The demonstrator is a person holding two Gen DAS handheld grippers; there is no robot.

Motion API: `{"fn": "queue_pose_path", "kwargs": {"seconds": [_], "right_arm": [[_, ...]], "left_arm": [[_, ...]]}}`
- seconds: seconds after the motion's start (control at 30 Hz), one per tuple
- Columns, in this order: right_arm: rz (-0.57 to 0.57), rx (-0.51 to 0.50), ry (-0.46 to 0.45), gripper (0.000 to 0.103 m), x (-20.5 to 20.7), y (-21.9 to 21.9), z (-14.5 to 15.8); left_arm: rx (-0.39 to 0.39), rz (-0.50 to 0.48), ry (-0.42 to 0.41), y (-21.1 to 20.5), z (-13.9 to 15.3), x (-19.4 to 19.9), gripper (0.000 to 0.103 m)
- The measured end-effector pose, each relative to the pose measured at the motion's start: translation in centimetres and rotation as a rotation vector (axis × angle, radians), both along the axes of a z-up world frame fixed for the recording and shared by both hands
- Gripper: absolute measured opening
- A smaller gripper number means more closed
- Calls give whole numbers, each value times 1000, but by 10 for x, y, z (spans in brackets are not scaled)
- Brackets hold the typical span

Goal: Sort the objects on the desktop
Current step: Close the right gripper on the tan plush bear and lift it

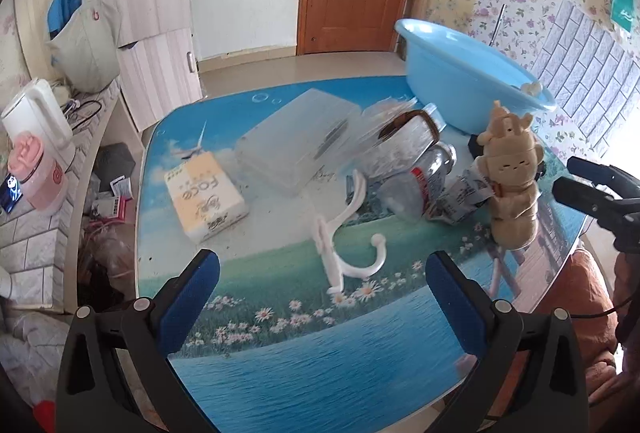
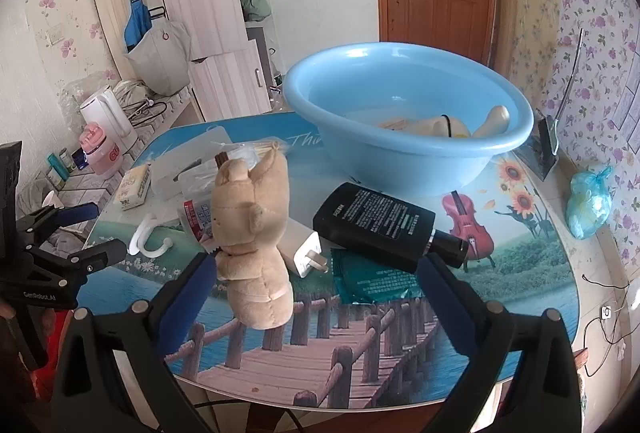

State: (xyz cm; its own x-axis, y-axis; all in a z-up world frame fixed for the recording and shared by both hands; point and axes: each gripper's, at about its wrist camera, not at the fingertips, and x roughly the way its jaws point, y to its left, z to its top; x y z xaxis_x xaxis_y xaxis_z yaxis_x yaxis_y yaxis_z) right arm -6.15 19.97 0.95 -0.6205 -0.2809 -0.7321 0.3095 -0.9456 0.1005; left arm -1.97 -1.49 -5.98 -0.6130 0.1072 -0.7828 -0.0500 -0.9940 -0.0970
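Note:
My left gripper (image 1: pixel 322 289) is open over the picture-printed table (image 1: pixel 320 361). A white wall hook (image 1: pixel 344 253) lies just ahead between its fingers, untouched. Beyond the hook are a yellow tissue pack (image 1: pixel 204 193), a clear plastic box (image 1: pixel 296 141) and crushed plastic bottles (image 1: pixel 416 173). My right gripper (image 2: pixel 320 289) is open too. A beige plush toy (image 2: pixel 252 233) stands upright beside its left pad, not gripped. A black bottle (image 2: pixel 384 229), a white charger plug (image 2: pixel 306 253) and a green packet (image 2: pixel 368 281) lie ahead of it. The blue basin (image 2: pixel 408 153) holds a few items.
A blue plastic bag (image 2: pixel 588 201) sits at the table's right edge near the flowered wall. A white kettle (image 1: pixel 36 117) and a pink cup (image 1: pixel 36 173) stand on a shelf to the left. My left gripper (image 2: pixel 100 231) shows at the right wrist view's left side.

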Motion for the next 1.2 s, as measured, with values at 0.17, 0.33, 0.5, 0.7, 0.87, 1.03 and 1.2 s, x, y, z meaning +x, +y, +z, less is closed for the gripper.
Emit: {"fn": "queue_pose_path", "kwargs": {"seconds": [0.17, 0.33, 0.5, 0.7, 0.87, 1.03, 1.2], "right_arm": [[12, -22, -12, 95, 0, -3, -2], [38, -33, -13, 88, 2, -11, -4], [56, -32, -9, 84, 4, -17, -5], [85, -22, -33, 83, 4, -27, -11], [110, 9, -66, 81, 1, -40, -22], [127, 35, -110, 57, -4, -50, -37], [116, 6, -117, 41, -6, -42, -34]], "left_arm": [[29, -8, -5, -1, -6, -1, 103], [-1, -52, -18, 10, -18, -9, 103], [-1, -55, -33, 14, -26, -15, 77], [-27, -51, -22, 13, -27, -20, 56], [-68, -58, 5, 19, -29, -25, 56], [-62, -73, 6, 22, -28, -27, 48], [-38, -74, -3, 20, -25, -23, 48]]}}
